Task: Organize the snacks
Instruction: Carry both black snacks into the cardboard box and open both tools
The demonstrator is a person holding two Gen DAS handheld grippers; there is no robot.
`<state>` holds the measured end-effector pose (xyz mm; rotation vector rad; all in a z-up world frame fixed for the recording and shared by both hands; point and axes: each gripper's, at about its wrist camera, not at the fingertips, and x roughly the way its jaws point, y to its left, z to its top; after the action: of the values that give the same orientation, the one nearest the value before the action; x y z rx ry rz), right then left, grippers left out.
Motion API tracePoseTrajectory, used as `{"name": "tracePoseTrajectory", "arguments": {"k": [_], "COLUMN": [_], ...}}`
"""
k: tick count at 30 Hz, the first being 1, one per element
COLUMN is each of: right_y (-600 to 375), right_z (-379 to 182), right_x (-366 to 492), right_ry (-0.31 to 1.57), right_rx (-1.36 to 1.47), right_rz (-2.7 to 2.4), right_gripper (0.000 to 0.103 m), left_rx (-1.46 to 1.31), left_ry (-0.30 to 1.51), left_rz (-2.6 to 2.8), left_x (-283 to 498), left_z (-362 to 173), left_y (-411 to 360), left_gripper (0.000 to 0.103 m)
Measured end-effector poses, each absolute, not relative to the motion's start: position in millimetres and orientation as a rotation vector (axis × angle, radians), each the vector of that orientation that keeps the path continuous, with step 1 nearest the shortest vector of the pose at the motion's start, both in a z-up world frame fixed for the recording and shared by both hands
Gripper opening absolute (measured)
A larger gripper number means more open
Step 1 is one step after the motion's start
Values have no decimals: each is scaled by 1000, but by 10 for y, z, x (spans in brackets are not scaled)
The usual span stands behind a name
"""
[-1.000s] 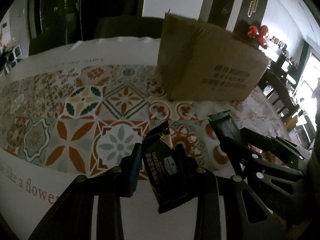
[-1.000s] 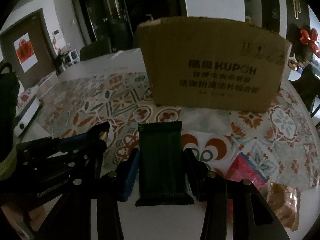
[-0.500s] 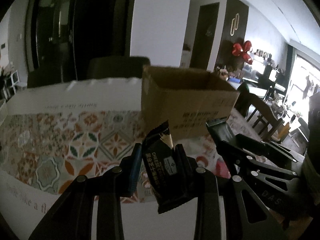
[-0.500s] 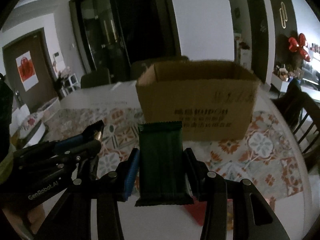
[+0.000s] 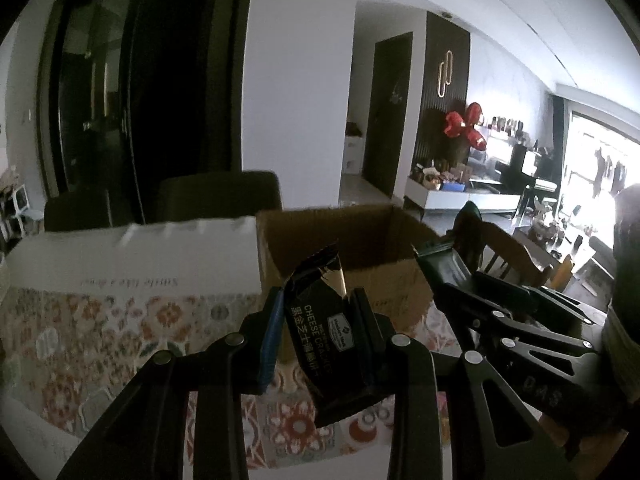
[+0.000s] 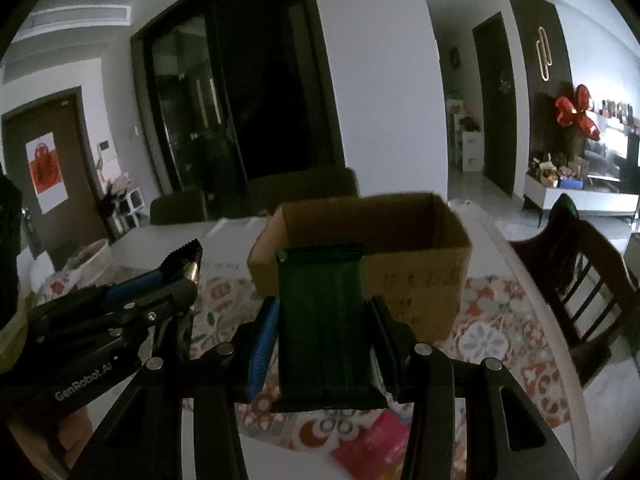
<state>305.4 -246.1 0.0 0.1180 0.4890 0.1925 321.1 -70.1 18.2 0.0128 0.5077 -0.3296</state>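
Left gripper (image 5: pixel 318 344) clamps a black cheese cracker packet (image 5: pixel 326 336), right gripper (image 6: pixel 322 344) clamps a dark green snack packet (image 6: pixel 324 320), both held side by side above the patterned tablecloth (image 5: pixel 100 332), just short of the open cardboard box (image 6: pixel 400 240).

matt cardboard box (image 6: pixel 416 284), glossy wrappers (image 5: pixel 324 344)
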Motion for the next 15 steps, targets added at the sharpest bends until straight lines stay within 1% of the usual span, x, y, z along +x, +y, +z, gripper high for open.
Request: {"name": "tracePoseTrajectory", "arguments": {"k": [10, 15], "right_y": [-2617, -2658], "right_z": [237, 302], "right_x": [3341, 3526], "right_ry": [450, 451], "right_rx": [107, 95], "right_rz": [176, 173], "right_gripper": [46, 46], "left_rx": [49, 56], "left_ry": [447, 453], "left_rz": [-346, -360], "left_x": [3507, 3765], "left_z": [434, 506], "left_y": [-877, -978], "left_gripper": [33, 33]}}
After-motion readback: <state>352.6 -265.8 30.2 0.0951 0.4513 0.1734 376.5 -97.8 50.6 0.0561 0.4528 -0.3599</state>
